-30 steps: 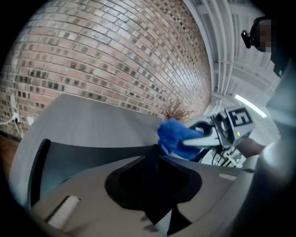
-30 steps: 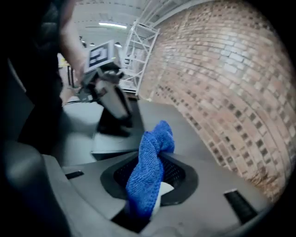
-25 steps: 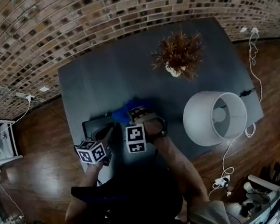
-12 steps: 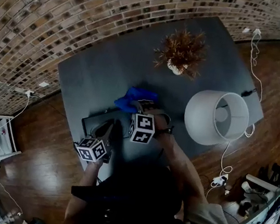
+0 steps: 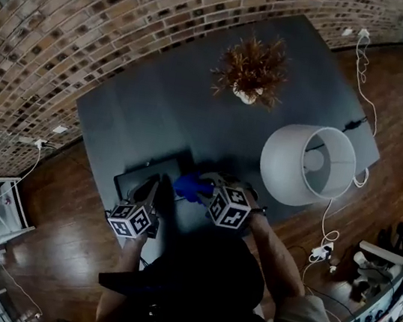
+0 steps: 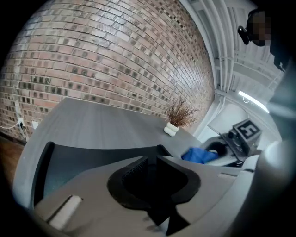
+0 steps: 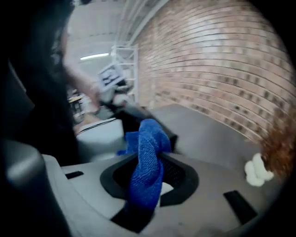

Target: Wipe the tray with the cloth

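- Blue microfibre cloth, bunched into a thick fold, is pinched between the closed jaws of the right gripper. Its loose end pokes out past the jaw tips, which would suit it for rubbing a surface.
- From the head view, the cloth sits at the right edge of the black rectangular tray. Whether it touches the tray cannot be told.
- The tray lies on the near left corner of the grey bench, within easy reach of both hands.
- Left gripper has its jaws drawn nearly together at the tray's near rim and appears to clamp it, probably to stop the tray sliding under the wipe.
- The cloth lies to the right of the left gripper and apart from it, with none of it between those jaws.
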The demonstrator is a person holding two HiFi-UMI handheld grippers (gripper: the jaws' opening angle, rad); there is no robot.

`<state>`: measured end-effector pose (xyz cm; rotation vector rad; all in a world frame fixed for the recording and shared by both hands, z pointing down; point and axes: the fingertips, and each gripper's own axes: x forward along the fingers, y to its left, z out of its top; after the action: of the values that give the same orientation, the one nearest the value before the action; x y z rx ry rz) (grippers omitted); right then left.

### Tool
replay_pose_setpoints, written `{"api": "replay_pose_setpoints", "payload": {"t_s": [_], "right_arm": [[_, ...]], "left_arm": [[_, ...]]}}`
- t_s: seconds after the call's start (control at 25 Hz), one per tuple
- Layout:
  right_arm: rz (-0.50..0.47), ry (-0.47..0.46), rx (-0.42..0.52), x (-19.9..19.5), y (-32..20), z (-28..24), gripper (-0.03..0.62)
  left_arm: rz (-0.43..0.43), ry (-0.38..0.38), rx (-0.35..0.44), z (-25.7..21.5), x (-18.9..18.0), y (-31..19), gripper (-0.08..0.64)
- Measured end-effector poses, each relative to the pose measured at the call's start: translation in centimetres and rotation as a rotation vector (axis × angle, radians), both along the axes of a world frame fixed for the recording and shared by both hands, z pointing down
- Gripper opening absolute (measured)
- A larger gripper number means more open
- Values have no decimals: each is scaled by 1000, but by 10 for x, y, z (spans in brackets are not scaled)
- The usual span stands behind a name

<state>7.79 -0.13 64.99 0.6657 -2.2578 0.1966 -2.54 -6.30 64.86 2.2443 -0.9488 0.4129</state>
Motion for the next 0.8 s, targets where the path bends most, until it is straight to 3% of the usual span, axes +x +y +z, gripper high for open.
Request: {"api": "replay_pose_setpoints", "payload": {"t_s": [0.08, 0.12, 0.28, 0.44, 0.52, 0.56, 0.64, 0.72, 0.8], "right_arm": [[216, 0, 34, 21, -62, 15, 109], [233, 18, 30, 21, -81, 26, 109], [6, 100, 16, -10, -70, 50, 109], [-236, 259, 10, -16, 16, 28, 109], [-391, 269, -74, -20, 69, 24, 109], [-411, 244, -118, -19, 82, 25, 109], [-274, 239, -115, -4, 55, 30, 109], [-33, 298, -22, 21, -17, 32, 110], [81, 339, 41, 27, -78, 40, 110]], "left_arm": [[-3, -4, -1, 1, 0, 0, 66], [-5, -6, -3, 2, 0, 1, 66], [-6, -10, -7, 2, 1, 4, 66], [-7, -23, 8, 1, 2, 0, 66], [-9, -26, 11, 0, 2, -1, 66], [-11, -27, 12, 0, 1, -1, 66], [-13, -25, 10, 1, 1, 0, 66], [-15, -18, 6, 3, 1, 0, 66], [-18, -18, 7, 3, 1, 0, 66]]}}
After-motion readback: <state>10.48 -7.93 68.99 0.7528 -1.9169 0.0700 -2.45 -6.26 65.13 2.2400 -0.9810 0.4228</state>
